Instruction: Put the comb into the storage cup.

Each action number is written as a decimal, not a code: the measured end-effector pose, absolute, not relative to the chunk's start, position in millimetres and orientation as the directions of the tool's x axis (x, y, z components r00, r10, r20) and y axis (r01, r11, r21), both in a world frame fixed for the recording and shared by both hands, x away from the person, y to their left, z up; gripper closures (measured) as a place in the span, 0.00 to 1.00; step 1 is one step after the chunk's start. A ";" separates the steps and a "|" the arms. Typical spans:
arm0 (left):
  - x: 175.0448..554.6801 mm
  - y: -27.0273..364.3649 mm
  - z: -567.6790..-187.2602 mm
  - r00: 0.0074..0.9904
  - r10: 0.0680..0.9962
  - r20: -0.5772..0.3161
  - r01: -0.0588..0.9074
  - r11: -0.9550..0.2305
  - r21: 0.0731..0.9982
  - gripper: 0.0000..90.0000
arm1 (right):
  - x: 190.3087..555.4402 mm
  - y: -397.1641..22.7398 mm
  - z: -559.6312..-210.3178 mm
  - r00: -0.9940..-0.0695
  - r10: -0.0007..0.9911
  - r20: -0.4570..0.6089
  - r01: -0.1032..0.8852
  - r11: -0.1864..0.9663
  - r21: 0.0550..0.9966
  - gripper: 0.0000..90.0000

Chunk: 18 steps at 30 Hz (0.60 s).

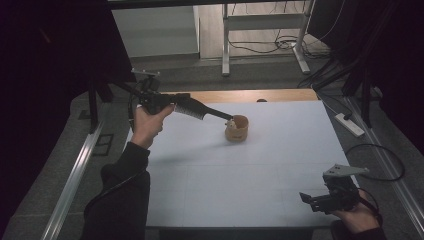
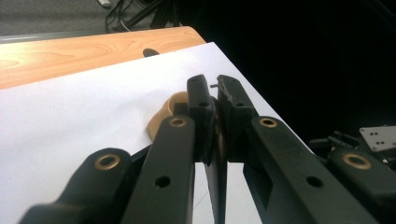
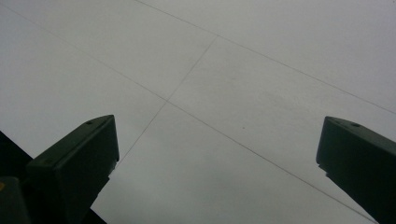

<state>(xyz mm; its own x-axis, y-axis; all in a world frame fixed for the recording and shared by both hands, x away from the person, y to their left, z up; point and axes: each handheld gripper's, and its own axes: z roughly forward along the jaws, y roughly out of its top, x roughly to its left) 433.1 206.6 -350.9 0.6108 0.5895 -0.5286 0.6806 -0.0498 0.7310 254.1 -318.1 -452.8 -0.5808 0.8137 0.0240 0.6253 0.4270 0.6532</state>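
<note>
Tan cup (image 1: 237,128) stands upright on the white desk (image 1: 240,175), mouth up, toward the far middle. Left hand-held gripper (image 1: 229,118) has its jaws pinched on the cup's near-left rim. Right hand-held gripper (image 1: 306,199) hovers well apart at the near right corner, jaws spread wide, holding nothing.

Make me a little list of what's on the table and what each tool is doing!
thing: small tan wooden cup, upright on the white table sheet
left tool: shut on the cup's near rim
right tool: open, holding nothing, over the sheet's near right corner
table edge: bare wooden strip at the far side
</note>
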 end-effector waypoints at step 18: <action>455.6 190.8 -353.3 0.593 0.609 -0.527 0.699 -0.063 0.713 0.92 | 254.5 -318.0 -453.3 -0.587 0.809 0.028 0.627 0.433 0.648 0.00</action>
